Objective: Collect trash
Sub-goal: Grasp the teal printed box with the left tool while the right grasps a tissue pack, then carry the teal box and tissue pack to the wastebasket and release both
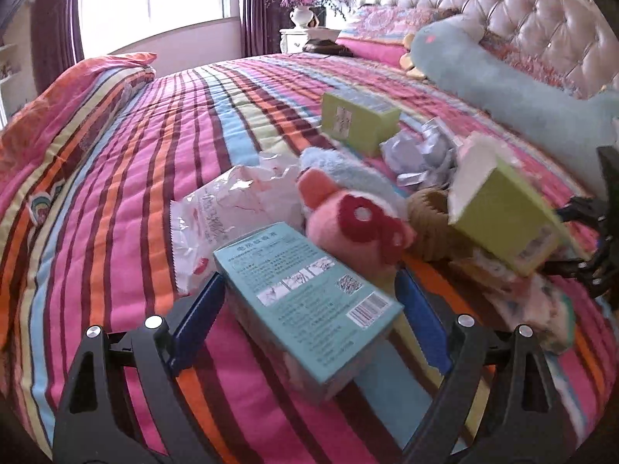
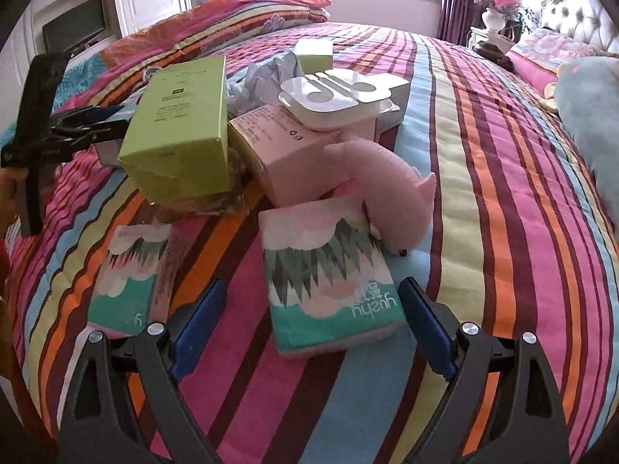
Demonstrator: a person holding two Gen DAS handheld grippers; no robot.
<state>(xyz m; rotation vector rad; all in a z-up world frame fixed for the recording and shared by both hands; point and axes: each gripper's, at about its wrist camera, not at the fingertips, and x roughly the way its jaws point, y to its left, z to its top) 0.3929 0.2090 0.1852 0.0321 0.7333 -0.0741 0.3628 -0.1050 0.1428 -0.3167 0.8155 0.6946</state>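
1. Closest in, the left gripper [image 1: 309, 332] stands wide, its blue fingers [image 1: 199, 321] flanking a teal box [image 1: 309, 301] without visibly pinching it; the box lies flat on the striped bedspread [image 1: 135, 193], likely lined up for a grasp.
2. Likewise the right gripper [image 2: 309, 332] is spread wide around a tissue pack [image 2: 329, 274] that lies between its fingers, apart from both pads; a 2nd tissue pack [image 2: 127, 278] lies just left of it.
3. Just beyond, soft toys crowd the trash: a pink plush with red glasses [image 1: 356, 224] touches the teal box's far end, and a pink dolphin [image 2: 383, 193] rests against the tissue pack's far corner, so either could drag along.
4. Farther on, a crumpled white wrapper [image 1: 232, 208], a tilted green box [image 1: 506, 212], silver foil [image 1: 418, 154] and another green box [image 1: 359, 120] sit clustered, with a pink box [image 2: 294, 154] and white tray [image 2: 336, 100] stacked in the right view.
5. Open room lies leftward in the left view and rightward in the right view, where bare stripes run toward the window; the headboard side is blocked by a long blue plush [image 1: 503, 81].
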